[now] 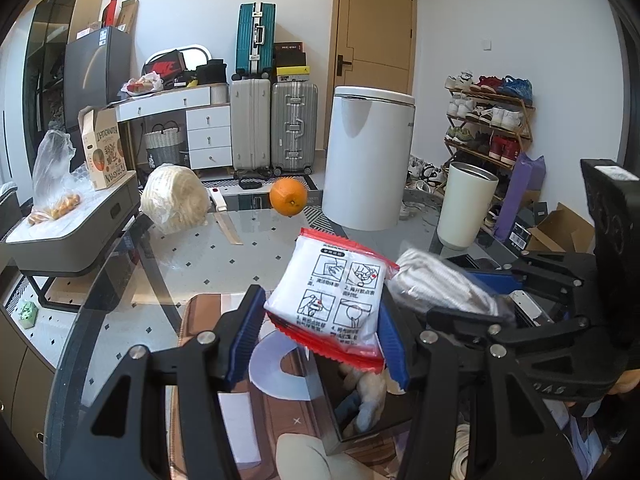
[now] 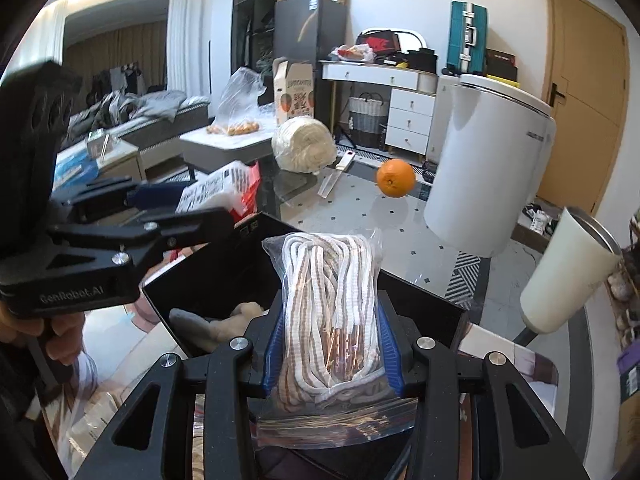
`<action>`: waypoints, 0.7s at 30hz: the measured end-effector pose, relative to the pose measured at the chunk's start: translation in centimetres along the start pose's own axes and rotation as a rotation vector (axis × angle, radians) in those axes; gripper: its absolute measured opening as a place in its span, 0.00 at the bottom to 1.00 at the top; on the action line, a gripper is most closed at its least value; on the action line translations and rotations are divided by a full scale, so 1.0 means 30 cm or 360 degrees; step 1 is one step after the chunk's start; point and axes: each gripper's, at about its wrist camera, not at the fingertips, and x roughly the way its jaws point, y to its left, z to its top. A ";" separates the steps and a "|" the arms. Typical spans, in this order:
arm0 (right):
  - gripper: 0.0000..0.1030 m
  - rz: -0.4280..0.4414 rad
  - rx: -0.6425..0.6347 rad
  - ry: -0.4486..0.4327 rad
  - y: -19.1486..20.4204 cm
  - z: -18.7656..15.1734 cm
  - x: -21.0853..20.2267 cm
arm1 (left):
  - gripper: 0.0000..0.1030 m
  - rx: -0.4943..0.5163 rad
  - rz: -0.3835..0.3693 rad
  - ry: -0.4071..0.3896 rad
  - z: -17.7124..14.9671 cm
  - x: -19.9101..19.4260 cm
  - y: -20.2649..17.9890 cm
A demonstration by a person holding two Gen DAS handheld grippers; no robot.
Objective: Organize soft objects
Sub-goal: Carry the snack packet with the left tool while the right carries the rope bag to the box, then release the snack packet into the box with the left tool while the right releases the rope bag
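Observation:
My left gripper [image 1: 320,320] is shut on a white pouch with red edges and printed pictograms [image 1: 332,296], held above an open black box [image 1: 360,416]. A plush toy [image 1: 368,396] lies inside the box. My right gripper [image 2: 332,340] is shut on a clear bag of white-and-brown cords [image 2: 332,308], held over the same black box [image 2: 208,276], where the plush [image 2: 224,328] also shows. The right gripper and its bag [image 1: 440,284] appear at the right in the left wrist view. The left gripper with the pouch [image 2: 216,192] appears at the left in the right wrist view.
On the glass table [image 1: 208,256] are an orange [image 1: 288,196], a wrapped white bundle [image 1: 176,196], a knife [image 1: 224,216] and a white tumbler [image 1: 464,208]. A white bin [image 1: 368,160], suitcases [image 1: 272,128], a shoe rack [image 1: 488,120] and a door stand behind.

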 end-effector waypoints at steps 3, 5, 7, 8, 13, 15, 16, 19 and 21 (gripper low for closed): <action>0.40 -0.0019 -0.0045 0.0024 0.008 -0.003 0.023 | 0.52 0.0008 -0.0003 -0.0001 -0.002 -0.003 -0.001; 0.42 -0.0033 -0.0065 0.0058 0.008 -0.008 0.037 | 0.52 0.0009 -0.0014 0.0003 -0.003 -0.003 -0.002; 0.53 -0.0058 -0.0074 0.0069 0.008 -0.017 0.039 | 0.52 0.0017 -0.0025 0.0008 -0.003 0.001 -0.008; 0.56 -0.0063 -0.0072 0.0062 0.006 -0.018 0.032 | 0.52 0.0021 -0.0034 0.0012 -0.004 0.002 -0.012; 0.65 -0.0098 -0.0070 0.0040 -0.011 -0.025 -0.018 | 0.52 0.0057 -0.0084 0.0040 -0.013 0.010 -0.039; 0.65 -0.0118 -0.0068 0.0045 -0.015 -0.031 -0.032 | 0.53 0.0080 -0.0106 0.0058 -0.017 0.018 -0.055; 0.65 -0.0120 -0.0060 0.0048 -0.020 -0.036 -0.039 | 0.53 0.0092 -0.0117 0.0071 -0.019 0.023 -0.063; 0.70 -0.0132 -0.0026 0.0039 -0.039 -0.048 -0.062 | 0.53 0.0135 -0.0154 0.0108 -0.030 0.039 -0.087; 0.73 -0.0134 -0.0009 0.0026 -0.047 -0.057 -0.084 | 0.53 0.0165 -0.0169 0.0137 -0.033 0.052 -0.100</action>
